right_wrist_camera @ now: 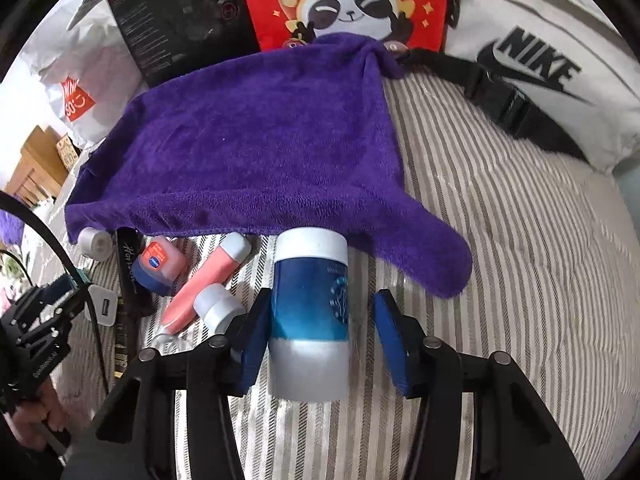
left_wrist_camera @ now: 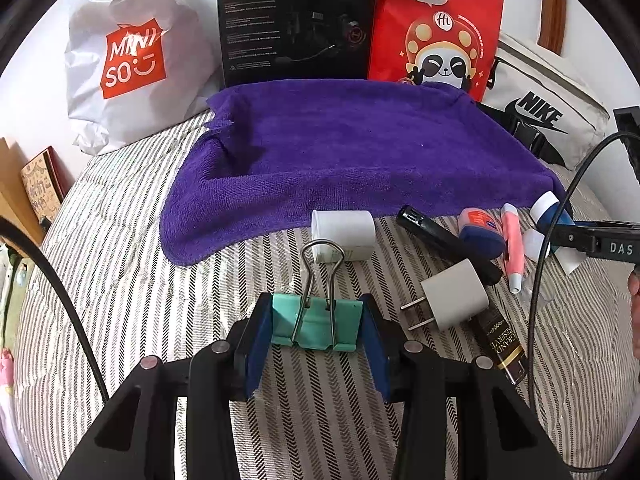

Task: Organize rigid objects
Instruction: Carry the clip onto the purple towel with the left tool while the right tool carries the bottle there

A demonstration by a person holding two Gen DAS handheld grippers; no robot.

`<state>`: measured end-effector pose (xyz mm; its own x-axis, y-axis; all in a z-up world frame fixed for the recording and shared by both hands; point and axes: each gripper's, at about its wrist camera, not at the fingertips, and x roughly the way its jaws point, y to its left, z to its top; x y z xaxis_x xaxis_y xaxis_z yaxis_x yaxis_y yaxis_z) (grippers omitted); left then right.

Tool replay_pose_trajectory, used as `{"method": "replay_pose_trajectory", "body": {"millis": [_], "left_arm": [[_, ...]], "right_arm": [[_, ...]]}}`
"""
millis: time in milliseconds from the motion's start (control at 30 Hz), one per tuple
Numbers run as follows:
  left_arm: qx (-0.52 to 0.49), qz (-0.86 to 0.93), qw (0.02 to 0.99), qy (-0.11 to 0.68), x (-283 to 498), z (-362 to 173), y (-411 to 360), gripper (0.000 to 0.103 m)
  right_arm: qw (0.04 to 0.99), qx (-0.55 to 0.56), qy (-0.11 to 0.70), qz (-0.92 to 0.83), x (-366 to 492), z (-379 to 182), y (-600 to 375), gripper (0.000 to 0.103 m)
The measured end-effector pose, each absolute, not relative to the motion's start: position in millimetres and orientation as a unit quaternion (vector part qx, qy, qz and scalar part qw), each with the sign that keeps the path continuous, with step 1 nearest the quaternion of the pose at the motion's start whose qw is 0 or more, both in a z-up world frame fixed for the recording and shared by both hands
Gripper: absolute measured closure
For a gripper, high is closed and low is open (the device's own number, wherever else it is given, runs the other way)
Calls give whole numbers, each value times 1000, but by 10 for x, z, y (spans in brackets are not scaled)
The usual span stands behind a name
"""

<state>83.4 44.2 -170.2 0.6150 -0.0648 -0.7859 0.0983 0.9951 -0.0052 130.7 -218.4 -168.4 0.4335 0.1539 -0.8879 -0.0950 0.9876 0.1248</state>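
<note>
My left gripper (left_wrist_camera: 316, 330) is shut on a teal binder clip (left_wrist_camera: 316, 326), its wire handles pointing forward, just above the striped bedspread. My right gripper (right_wrist_camera: 320, 320) is open around a blue and white bottle (right_wrist_camera: 310, 300) lying on the bed; the left pad touches it, the right pad stands apart. A purple towel (left_wrist_camera: 340, 148) lies spread ahead in both views (right_wrist_camera: 256, 152). Near its front edge lie a white cylinder (left_wrist_camera: 344, 236), a white plug adapter (left_wrist_camera: 452, 300), a black pen (left_wrist_camera: 440, 236), a small blue jar (right_wrist_camera: 158, 266) and a pink tube (right_wrist_camera: 208, 284).
A Miniso bag (left_wrist_camera: 128, 64), a black box (left_wrist_camera: 296, 20), a red panda bag (left_wrist_camera: 436, 28) and a white Nike bag (right_wrist_camera: 552, 64) line the back. A dark sachet (left_wrist_camera: 502, 344) and a small white bottle (right_wrist_camera: 218, 306) lie on the bed. Cables hang on both sides.
</note>
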Motion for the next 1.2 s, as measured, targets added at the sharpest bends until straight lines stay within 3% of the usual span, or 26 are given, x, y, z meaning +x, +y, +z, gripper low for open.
{"method": "replay_pose_trajectory", "body": {"millis": [67, 133, 367, 533, 1200], "left_arm": [[20, -45, 899, 436, 833, -1703, 444, 62], [19, -45, 899, 436, 835, -1703, 441, 62], [17, -40, 900, 435, 846, -1706, 434, 62], [16, -40, 899, 436, 856, -1704, 442, 62], [-20, -37, 901, 432, 746, -1408, 554, 63]], "right_arm": [[852, 12, 519, 75, 1304, -1695, -2152, 54], [854, 1, 511, 92, 1277, -1691, -2124, 67], [851, 4, 515, 101, 1241, -1695, -2166, 66], [863, -58, 493, 97, 1170, -1711, -2016, 67], [862, -20, 491, 125, 1039, -1357, -2234, 67]]}}
